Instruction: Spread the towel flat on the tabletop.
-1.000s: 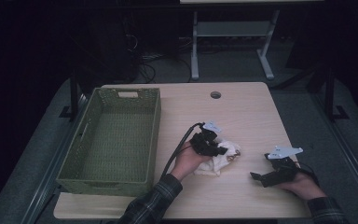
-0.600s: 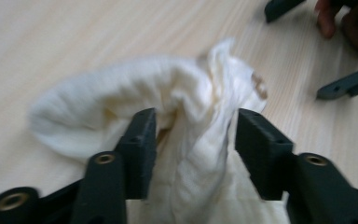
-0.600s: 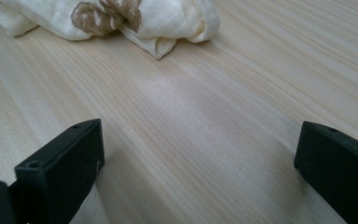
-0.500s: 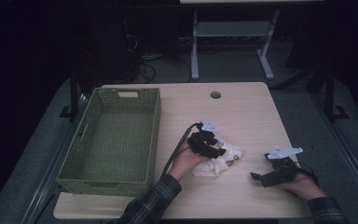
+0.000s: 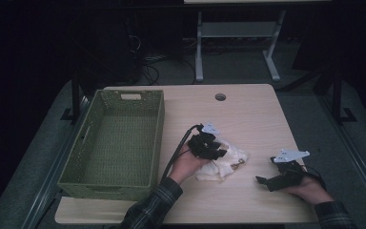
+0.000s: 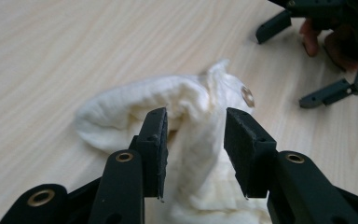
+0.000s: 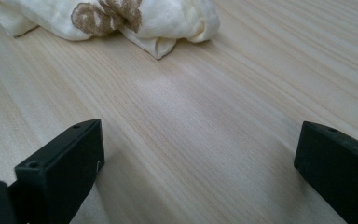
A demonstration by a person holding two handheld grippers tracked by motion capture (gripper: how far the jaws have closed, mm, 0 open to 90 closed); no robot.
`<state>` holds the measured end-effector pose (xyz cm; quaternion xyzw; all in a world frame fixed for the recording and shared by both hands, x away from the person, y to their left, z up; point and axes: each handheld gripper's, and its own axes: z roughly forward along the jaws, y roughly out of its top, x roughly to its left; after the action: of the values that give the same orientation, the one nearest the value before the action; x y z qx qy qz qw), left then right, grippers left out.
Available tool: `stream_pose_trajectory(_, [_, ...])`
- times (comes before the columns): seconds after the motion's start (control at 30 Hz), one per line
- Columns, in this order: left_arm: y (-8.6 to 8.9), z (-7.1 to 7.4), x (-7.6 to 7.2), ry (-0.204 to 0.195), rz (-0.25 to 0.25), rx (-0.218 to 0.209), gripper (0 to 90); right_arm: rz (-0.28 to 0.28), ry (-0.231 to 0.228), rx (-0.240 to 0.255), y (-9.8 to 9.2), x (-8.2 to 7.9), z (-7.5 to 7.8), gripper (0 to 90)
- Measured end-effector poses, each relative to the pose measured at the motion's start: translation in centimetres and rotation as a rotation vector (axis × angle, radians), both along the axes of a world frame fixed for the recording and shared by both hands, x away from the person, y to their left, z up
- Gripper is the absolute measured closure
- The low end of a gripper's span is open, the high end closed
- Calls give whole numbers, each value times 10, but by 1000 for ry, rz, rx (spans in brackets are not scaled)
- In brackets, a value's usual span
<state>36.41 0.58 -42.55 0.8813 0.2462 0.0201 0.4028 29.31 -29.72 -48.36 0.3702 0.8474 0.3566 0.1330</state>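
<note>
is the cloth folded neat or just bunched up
Bunched up. The cream cloth lies in a crumpled heap on the table, its folds running uneven, with one rumpled corner poking up in the left gripper view.

The left tongs [image 5: 215, 151] sit near the middle of the counter's near half, held from behind by the left hand [image 5: 187, 164], whose plaid-sleeved forearm comes in over the near edge. Their jaws have just been closing and stand partly apart, with white cloth [image 6: 200, 140] between the pads. The right tongs [image 5: 263, 181] rest low near the near right corner in the right hand [image 5: 307, 187], jaws spread wide, pointing toward the left hand.
</note>
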Motion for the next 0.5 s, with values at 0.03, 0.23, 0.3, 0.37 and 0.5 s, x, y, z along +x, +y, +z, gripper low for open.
stream_pose_trajectory(0.03, [-1, -1, -1, 3, 2, 1, 597, 0, 0, 0, 0, 0, 0, 10])
stream_pose_trajectory(0.23, [-2, -6, -1, 28, -9, 22, 755, 0, 0, 0, 0, 0, 0, 10])
stream_pose_trajectory(0.3, [0, -3, -1, 25, -19, 23, 853, 1, 1, 0, 0, 0, 0, 10])
stream_pose_trajectory(0.37, [0, -2, -2, 31, -8, 5, 865, 0, 0, 0, 0, 0, 0, 10])
stream_pose_trajectory(0.5, [3, 15, -4, -3, -3, -33, 874, 0, 1, 0, 0, 0, 0, 10])
